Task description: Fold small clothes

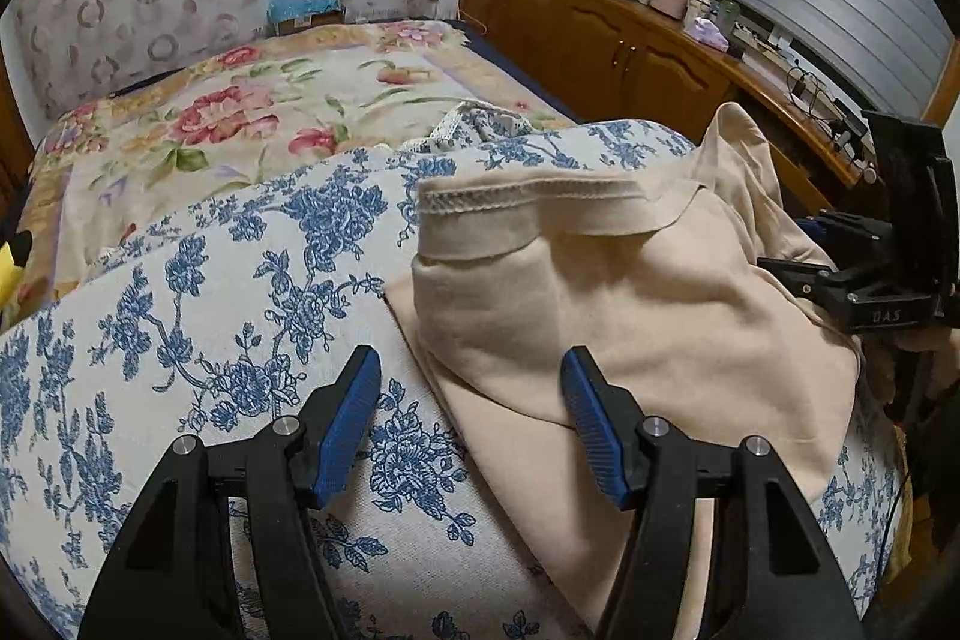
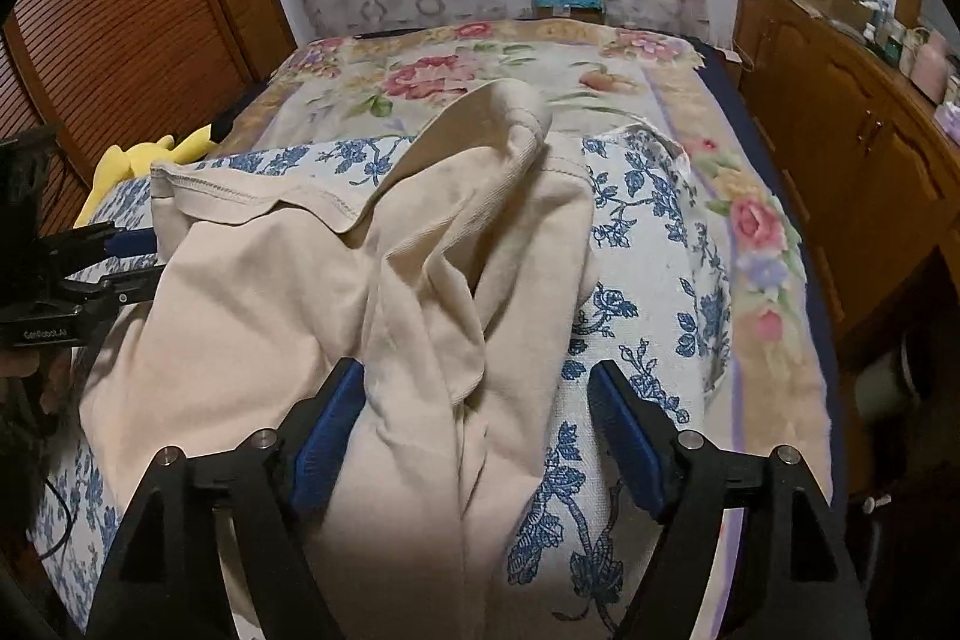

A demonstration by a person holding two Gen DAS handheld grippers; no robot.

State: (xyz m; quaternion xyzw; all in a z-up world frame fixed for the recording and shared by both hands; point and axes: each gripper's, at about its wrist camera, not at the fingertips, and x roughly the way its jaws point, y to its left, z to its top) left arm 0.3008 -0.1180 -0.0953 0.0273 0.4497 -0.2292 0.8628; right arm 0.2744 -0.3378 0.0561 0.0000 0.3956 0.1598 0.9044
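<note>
The beige garment (image 2: 312,292) lies rumpled on the blue-flowered cushion (image 1: 198,292) atop the bed, a raised pad that seems chosen to give a flat place for folding. Seen from the left wrist, the left gripper (image 1: 471,421) stands wide with nothing clamped, its right finger over the cloth's near edge at about five o'clock, likely lining up a corner. The right gripper (image 2: 477,427) also gapes wide; a loose fold runs between its fingers but I judge the pads are not pressing it. The stitched hem (image 1: 528,202) sits flipped back at twelve o'clock, so smoothing probably comes first.
</note>
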